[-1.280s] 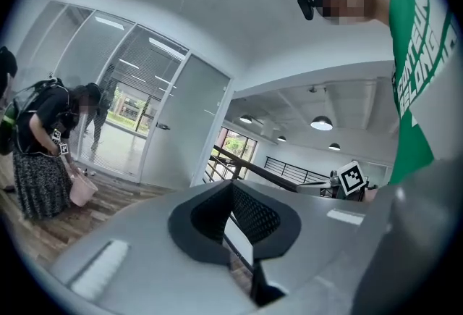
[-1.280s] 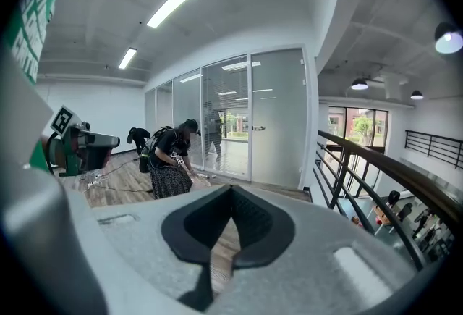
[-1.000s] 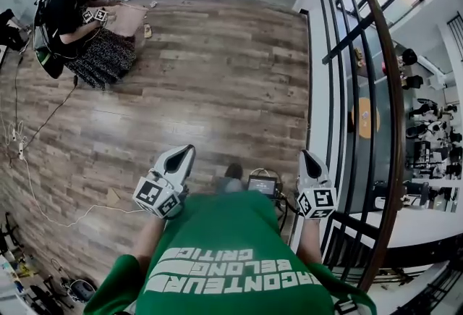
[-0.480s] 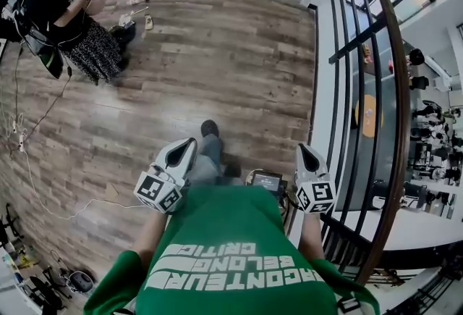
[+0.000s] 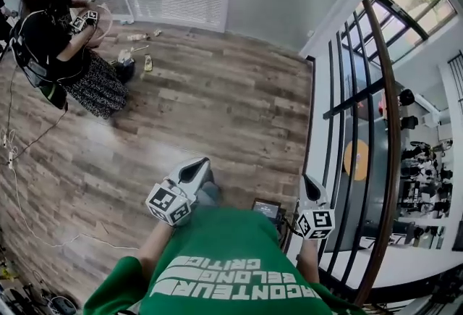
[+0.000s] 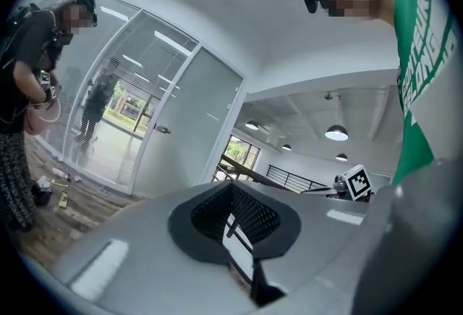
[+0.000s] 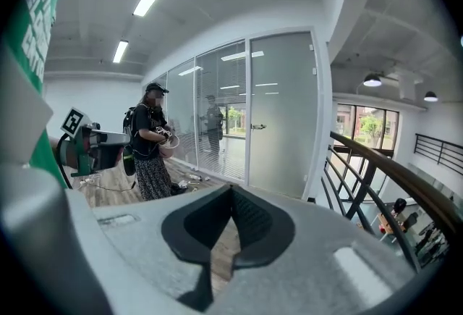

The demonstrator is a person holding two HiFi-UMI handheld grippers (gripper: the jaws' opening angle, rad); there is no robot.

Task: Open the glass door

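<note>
Spreading across the room: grey-brown wood-plank floor point(image 5: 217, 111). Trailing along its left edge: thin white cable point(image 5: 11, 160). Lying scattered at its far end: small pale objects point(image 5: 147, 64), too small to identify.

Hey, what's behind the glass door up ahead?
The glass door is frosted, so whatever lies behind it is hidden. Through the slatted panel beside it, a standing person and daylight show.

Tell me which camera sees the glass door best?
The right gripper view: the door stands upright and almost whole, with its handle plain. The left gripper view shows it tilted and off to the side. The head view catches only a slice at the picture's top edge.
</note>
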